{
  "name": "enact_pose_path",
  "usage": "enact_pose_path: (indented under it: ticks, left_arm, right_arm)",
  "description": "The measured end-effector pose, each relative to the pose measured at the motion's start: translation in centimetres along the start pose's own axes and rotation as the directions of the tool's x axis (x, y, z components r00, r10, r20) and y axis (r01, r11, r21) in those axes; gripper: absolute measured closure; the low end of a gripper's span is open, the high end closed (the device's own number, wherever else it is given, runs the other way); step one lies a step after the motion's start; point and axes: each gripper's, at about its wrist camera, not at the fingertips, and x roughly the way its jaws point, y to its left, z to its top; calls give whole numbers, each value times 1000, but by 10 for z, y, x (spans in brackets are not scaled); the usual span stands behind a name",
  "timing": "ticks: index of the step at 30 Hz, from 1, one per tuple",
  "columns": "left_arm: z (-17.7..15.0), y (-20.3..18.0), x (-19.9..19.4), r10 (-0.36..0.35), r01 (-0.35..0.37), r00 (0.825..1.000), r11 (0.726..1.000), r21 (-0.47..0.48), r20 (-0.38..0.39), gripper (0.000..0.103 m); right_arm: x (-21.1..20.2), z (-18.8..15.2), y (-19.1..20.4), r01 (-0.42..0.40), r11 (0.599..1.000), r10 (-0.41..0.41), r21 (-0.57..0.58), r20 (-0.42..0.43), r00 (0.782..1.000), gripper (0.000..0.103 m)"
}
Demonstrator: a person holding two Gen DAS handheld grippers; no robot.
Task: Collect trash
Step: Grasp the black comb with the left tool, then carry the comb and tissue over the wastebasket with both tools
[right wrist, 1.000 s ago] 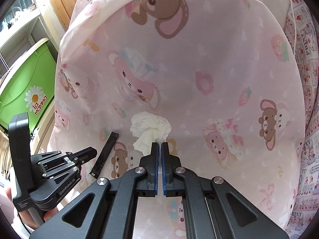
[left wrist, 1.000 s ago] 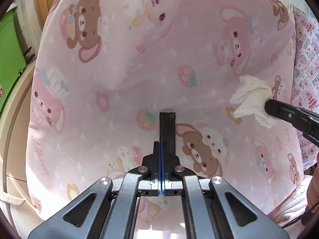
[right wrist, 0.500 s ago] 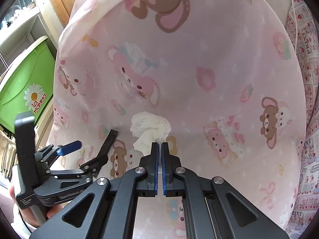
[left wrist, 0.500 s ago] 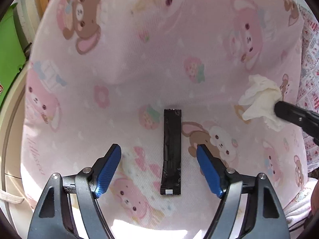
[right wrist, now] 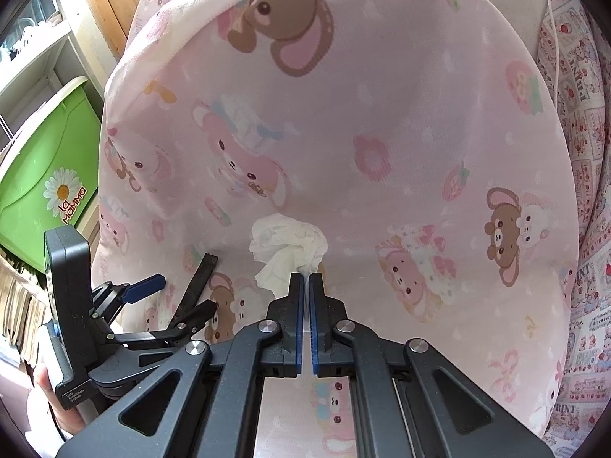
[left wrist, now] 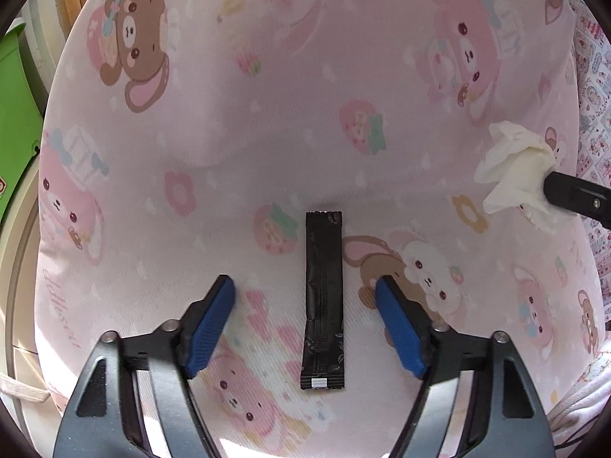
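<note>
A long black sachet wrapper (left wrist: 324, 297) lies flat on the pink cartoon-print cloth (left wrist: 267, 114). My left gripper (left wrist: 305, 294) is open, its blue pads on either side of the wrapper and apart from it. The wrapper also shows in the right wrist view (right wrist: 198, 282). My right gripper (right wrist: 306, 280) is shut on a crumpled white tissue (right wrist: 288, 248), which sticks out past its fingertips. In the left wrist view the tissue (left wrist: 511, 168) hangs from the right gripper's black tip (left wrist: 573, 192) at the right edge.
A green plastic box (right wrist: 42, 175) with a daisy label stands to the left of the cloth, by white shelving and a wooden door (right wrist: 110, 4). A patterned fabric (right wrist: 584, 191) lies along the right. The left gripper body (right wrist: 88, 324) sits at lower left.
My left gripper went from shut to wide open, and the black wrapper now lies free on the cloth between its pads. The right gripper kept hold of the tissue.
</note>
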Motion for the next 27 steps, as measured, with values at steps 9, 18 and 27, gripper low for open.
enact_pose_path:
  ticks: [9,18,27]
  left_arm:
    - [9,-21,-9,33,-33,999,996,81,-1,93]
    - [0,-29,-62,20,-21,995,1000,14,94,92]
    - [-13,-26,-97,37,-39,992,999,18,124,92]
  right_arm:
    - [2,1,1,0,1000,0,1,-3,1000,100]
    - [-4,-4,10,-5,999,6,-32,28,1000,100]
    - [-7,-24,43,-18,991,21,-134,19,1000,100]
